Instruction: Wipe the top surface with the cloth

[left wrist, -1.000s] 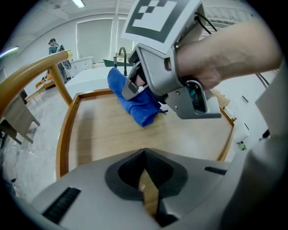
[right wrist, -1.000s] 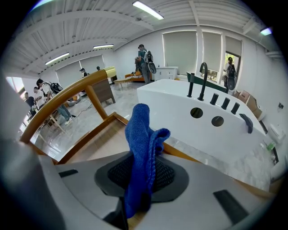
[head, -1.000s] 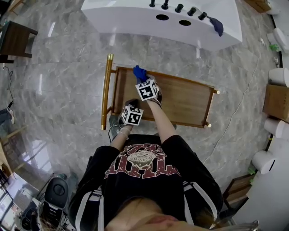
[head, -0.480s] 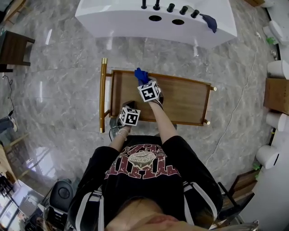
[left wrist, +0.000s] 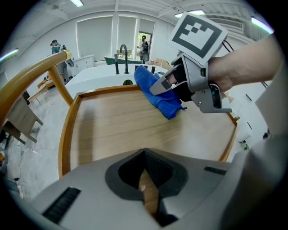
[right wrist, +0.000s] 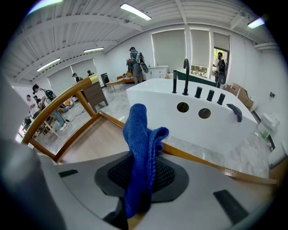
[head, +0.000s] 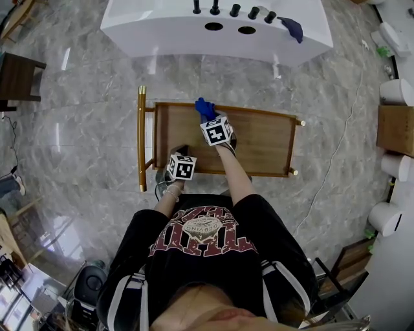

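My right gripper (right wrist: pixel 140 177) clamped on blue cloth (right wrist: pixel 141 134); cloth bunched, sticking up out of jaws. Cloth's lower end touching wooden top (head: pixel 259 142) by far rim, nearer gold handle (head: pixel 140 139) end. My left gripper (left wrist: pixel 145 156) closed, jaws together, nothing between them. It sits low over top's near rim, well apart from cloth, pointed at it. White tub (head: pixel 162 29) beyond far rim.

Grey marble floor (head: pixel 77 116); a white counter (head: pixel 162 29) with 2 round holes (head: pixel 213 26); strip lights (right wrist: pixel 135 11) overhead.
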Available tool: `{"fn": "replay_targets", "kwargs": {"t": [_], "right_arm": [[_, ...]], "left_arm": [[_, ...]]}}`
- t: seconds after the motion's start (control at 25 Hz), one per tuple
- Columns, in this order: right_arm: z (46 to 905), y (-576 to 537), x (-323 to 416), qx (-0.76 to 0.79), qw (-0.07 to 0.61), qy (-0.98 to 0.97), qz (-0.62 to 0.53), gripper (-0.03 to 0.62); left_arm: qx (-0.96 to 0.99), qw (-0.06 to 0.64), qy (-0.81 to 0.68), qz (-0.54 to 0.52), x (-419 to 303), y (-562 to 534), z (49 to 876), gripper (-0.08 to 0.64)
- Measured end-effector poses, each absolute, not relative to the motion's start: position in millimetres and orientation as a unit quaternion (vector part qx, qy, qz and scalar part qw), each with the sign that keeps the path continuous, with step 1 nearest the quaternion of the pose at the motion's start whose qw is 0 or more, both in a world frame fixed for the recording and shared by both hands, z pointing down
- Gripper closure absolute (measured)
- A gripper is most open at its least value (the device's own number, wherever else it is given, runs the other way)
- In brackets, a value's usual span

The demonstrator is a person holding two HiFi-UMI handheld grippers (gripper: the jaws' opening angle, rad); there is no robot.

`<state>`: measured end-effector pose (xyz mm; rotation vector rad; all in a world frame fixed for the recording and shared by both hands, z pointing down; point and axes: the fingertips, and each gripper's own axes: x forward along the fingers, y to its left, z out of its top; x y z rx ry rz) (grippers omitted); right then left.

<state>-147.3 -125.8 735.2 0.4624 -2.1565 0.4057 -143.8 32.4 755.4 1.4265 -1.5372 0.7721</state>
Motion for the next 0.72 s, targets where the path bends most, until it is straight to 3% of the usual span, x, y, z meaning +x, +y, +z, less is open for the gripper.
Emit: {"fn": "replay_targets", "kwargs": {"t": [0.72], "right_arm": [[735.9, -150.8, -99.6, 0.219, 0.428, -0.858, 0.180, 0.503]], "left_arm": [[0.572, 0.434, -0.615, 0.325, -142.4, 30.6, 756.4, 0.511]]}}
